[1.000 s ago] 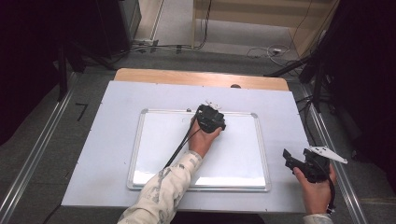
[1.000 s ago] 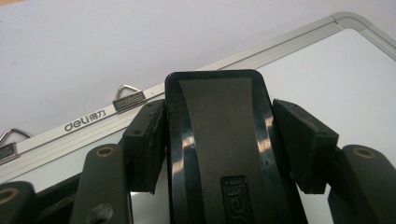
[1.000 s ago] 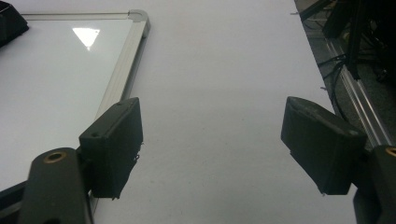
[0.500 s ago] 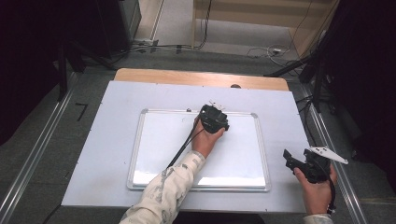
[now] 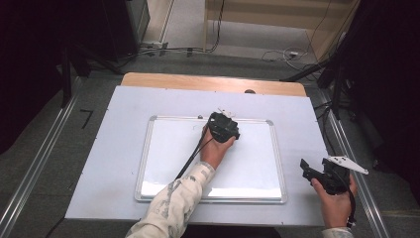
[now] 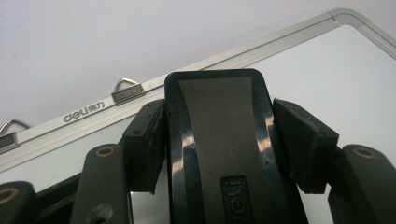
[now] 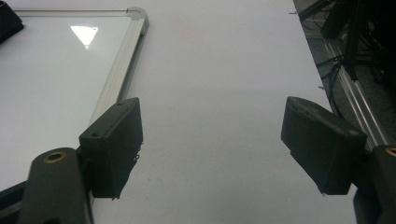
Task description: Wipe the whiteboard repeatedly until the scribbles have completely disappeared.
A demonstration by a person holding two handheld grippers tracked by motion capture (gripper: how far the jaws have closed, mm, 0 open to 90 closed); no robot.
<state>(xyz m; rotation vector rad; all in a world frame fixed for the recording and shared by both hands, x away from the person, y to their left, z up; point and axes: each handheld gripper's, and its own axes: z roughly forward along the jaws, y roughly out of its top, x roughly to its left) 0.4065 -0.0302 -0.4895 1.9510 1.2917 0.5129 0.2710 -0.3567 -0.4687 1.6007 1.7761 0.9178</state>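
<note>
My left gripper [image 6: 219,140] pinches the black eraser [image 6: 219,135] between its pads, at the whiteboard [image 5: 168,148]'s far edge near the frame's hanging clips [image 6: 127,87]; nothing has shifted since the earlier frames. My right gripper [image 7: 210,149], jaws spread and empty, hangs just off the whiteboard's right edge, with bare table [image 7: 219,70] ahead.

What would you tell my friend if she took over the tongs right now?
Left tongs: shut on the black eraser, near the top edge of the whiteboard.
Right tongs: open, holding nothing, over the white tabletop right of the whiteboard.
Done: eraser gripped and on the board.
Left: probably wiping; the board already looks nearly clean, with perhaps a faint mark near its top edge.
</note>
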